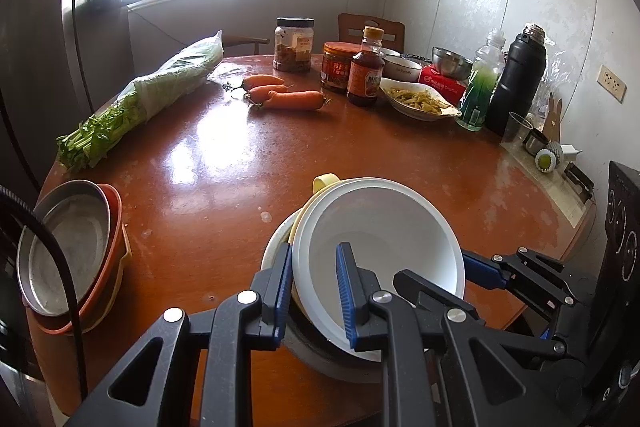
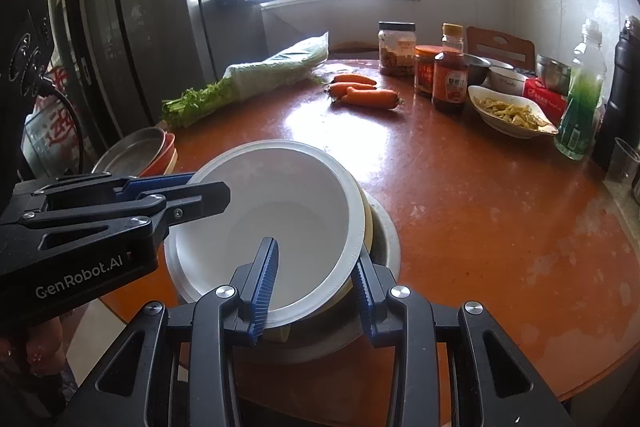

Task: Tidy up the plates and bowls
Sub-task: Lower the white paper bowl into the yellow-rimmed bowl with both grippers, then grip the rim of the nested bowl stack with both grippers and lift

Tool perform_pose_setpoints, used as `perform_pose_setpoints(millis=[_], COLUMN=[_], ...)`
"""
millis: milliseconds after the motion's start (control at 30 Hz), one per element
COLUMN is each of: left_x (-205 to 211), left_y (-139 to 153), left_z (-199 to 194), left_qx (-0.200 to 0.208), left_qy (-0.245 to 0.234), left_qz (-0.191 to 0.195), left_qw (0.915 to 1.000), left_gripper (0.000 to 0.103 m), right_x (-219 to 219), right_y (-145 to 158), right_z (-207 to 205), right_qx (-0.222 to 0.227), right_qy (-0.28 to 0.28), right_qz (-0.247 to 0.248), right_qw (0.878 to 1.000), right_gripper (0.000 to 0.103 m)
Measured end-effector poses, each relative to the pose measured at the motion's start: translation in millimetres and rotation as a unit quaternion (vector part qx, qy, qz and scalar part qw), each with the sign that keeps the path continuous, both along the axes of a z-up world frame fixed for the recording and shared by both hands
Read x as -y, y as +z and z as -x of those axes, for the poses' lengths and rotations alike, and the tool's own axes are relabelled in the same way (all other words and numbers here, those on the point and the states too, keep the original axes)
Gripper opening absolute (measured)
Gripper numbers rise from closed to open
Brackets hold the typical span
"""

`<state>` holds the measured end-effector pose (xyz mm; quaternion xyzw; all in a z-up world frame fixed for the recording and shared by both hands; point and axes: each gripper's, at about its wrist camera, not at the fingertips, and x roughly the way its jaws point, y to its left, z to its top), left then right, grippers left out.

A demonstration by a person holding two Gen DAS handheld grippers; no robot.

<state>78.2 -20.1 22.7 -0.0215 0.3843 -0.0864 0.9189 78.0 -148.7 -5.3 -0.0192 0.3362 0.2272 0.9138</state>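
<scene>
A white bowl lies tilted on top of a stack, over a yellow handled bowl and a grey metal bowl, near the table's front edge. My left gripper is shut on the white bowl's left rim, one finger inside and one outside. My right gripper is shut on the opposite rim in the same way; its outer finger lies against the yellow bowl's edge. A second stack, a metal plate on orange and yellow plates, sits at the table's left edge.
On the round brown table lie bagged greens, carrots, jars and a sauce bottle, a dish of food, a steel bowl, a green bottle and a black flask. A wall stands close on the right.
</scene>
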Motion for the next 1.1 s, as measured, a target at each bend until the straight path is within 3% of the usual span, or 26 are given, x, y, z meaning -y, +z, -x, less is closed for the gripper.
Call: perform_pose_setpoints(millis=[833, 1100], left_x=[-4.3, -10.8], left_y=[3.1, 9.4], left_z=[7.8, 14.7], left_qx=[0.014, 0.023], left_qy=[-0.002, -0.003], left_qz=[0.002, 0.013], left_qw=[0.9999, 0.9997], left_gripper=[0.022, 0.035], right_x=[4.7, 10.9], right_y=[1.2, 6.3], right_z=[3.9, 7.6], right_qx=[0.005, 0.011], right_qy=[-0.013, -0.023], right_qz=[0.000, -0.010], right_qw=[1.000, 1.000], right_gripper=[0.038, 0.041])
